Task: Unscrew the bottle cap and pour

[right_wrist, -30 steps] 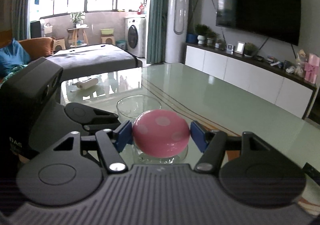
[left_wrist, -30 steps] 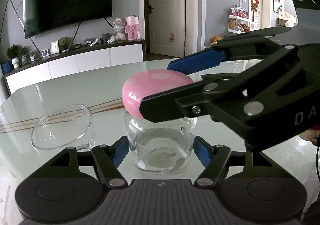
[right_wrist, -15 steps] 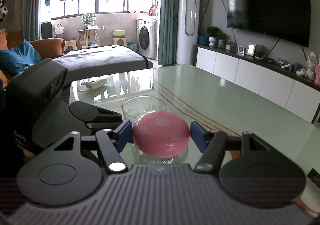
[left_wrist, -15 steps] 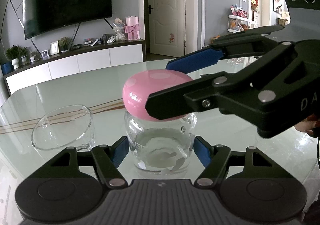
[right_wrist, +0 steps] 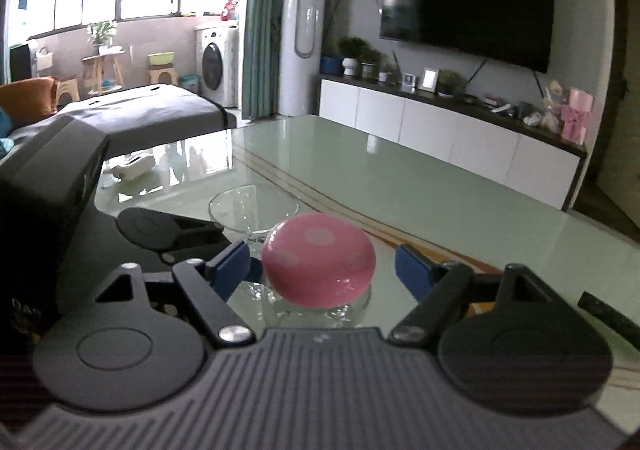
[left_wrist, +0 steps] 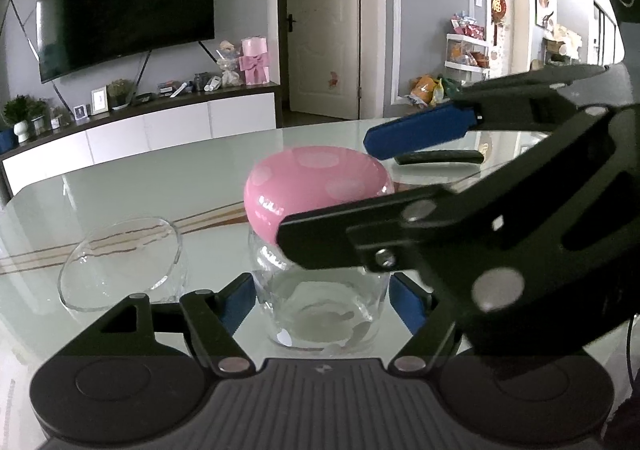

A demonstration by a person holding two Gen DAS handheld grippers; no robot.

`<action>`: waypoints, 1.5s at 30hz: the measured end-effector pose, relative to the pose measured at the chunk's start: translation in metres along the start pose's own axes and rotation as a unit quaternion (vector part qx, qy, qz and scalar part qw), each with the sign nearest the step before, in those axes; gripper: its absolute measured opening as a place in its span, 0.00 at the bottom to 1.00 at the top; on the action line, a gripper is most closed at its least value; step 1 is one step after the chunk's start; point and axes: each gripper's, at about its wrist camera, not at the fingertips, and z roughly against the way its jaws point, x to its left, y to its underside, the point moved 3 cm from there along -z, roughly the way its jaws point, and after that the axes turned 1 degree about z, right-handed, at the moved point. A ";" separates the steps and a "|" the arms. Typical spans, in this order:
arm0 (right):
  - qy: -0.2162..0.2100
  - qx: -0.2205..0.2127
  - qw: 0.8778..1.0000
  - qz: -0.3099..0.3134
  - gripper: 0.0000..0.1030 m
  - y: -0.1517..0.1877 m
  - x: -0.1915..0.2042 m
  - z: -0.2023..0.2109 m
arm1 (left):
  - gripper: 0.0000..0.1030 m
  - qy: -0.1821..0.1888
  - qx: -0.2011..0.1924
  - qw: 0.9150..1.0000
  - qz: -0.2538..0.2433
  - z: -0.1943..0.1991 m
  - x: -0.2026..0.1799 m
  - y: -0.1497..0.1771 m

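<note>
Clear bottle (left_wrist: 320, 302) with pink dotted cap (left_wrist: 316, 186) on, upright on the glass table (left_wrist: 140, 186). Left gripper (left_wrist: 322, 300) clamps the bottle body, blue pads (left_wrist: 236, 302) touching both sides. Right gripper (right_wrist: 320, 270) is spread, its pads (right_wrist: 230, 268) flanking the cap with gaps on each side. Glass bowl (left_wrist: 120, 258) stands just beside the bottle.

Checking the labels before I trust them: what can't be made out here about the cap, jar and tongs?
Left wrist view: the seam between pink cap and glass jar, covered by a finger of the right tongs.
Right wrist view: most of the jar, hidden under the cap and tongs body.
Both views: any liquid level; clear glass, glare.
Right wrist view: a dark object, cut by the right edge.
</note>
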 end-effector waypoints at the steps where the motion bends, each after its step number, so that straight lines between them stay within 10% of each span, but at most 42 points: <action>1: 0.006 0.002 1.000 0.001 0.80 0.000 0.003 -0.002 | 0.74 0.001 -0.001 1.000 -0.003 0.000 0.000 0.000; 22: 0.020 0.000 1.000 -0.008 0.64 0.008 0.007 -0.006 | 0.71 -0.004 -0.003 1.000 0.001 0.002 -0.002 0.000; 45: -0.140 -0.017 0.989 0.033 0.64 0.004 -0.034 0.001 | 0.71 -0.007 -0.001 1.000 0.002 0.005 0.000 -0.001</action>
